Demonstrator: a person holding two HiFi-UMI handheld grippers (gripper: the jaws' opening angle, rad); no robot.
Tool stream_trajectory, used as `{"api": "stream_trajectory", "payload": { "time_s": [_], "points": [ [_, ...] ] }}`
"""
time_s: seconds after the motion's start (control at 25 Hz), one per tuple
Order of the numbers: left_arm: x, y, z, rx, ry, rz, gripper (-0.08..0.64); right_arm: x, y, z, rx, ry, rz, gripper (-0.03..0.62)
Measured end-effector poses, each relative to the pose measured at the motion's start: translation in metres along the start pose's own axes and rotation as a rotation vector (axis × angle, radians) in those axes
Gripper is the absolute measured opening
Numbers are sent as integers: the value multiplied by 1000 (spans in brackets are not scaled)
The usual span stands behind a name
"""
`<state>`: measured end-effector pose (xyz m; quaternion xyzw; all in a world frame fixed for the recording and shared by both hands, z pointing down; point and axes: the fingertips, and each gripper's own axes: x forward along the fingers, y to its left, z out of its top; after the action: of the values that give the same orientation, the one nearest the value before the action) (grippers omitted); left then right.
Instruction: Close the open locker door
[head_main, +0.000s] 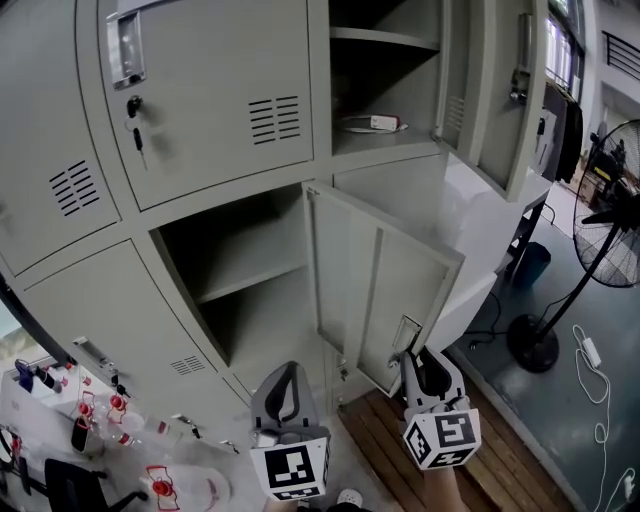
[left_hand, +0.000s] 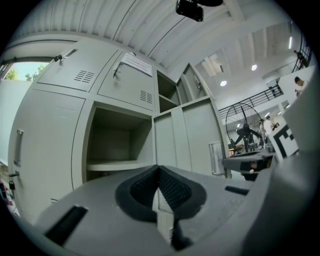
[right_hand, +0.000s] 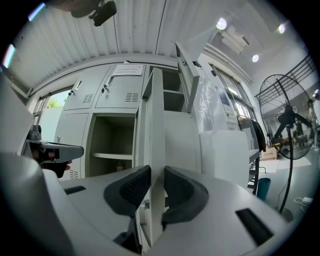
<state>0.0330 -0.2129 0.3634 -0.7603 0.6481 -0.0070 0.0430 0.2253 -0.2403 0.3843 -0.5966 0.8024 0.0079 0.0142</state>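
Note:
The grey locker door (head_main: 385, 290) of the middle compartment (head_main: 250, 270) stands swung out towards me. My right gripper (head_main: 418, 360) is at the door's lower free edge by its handle plate. In the right gripper view the door's edge (right_hand: 156, 125) runs upright between the two dark pads, and the right gripper (right_hand: 156, 187) is shut on it. My left gripper (head_main: 290, 375) hovers in front of the open compartment, left of the door and apart from it. In the left gripper view the door (left_hand: 185, 135) is ahead, and the left gripper (left_hand: 159, 182) is shut on nothing.
Another locker door (head_main: 510, 90) hangs open at the upper right, with a small item (head_main: 372, 124) on the shelf behind it. A white block (head_main: 480, 230) stands behind the door. A pedestal fan (head_main: 610, 230) and a blue bin (head_main: 532, 262) stand at right. Bottles (head_main: 100, 410) lie at lower left.

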Motion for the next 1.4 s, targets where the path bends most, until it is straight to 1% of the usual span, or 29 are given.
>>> {"api": "stream_trajectory", "payload": {
  "time_s": [0.24, 0.52, 0.72, 0.92, 1.2, 1.4],
  "points": [
    [-12, 15, 2, -10, -1, -14, 0, -15, 33, 0, -19, -7, 23, 97],
    [-28, 49, 3, -3, -2, -6, 0, -24, 75, 1, -21, -17, 49, 97],
    [-38, 72, 5, -6, -10, 0, 0, -25, 103, 2, -20, -20, 42, 98],
    [-50, 91, 7, -10, -18, 5, 0, -25, 135, 2, -36, -15, 75, 102],
    [-64, 122, 6, -16, -17, 34, 0, -20, 168, 1, -46, -12, 85, 112],
    [-71, 144, 4, -10, -21, 62, 0, -15, 189, 2, -61, -12, 116, 114]
  ]
}}
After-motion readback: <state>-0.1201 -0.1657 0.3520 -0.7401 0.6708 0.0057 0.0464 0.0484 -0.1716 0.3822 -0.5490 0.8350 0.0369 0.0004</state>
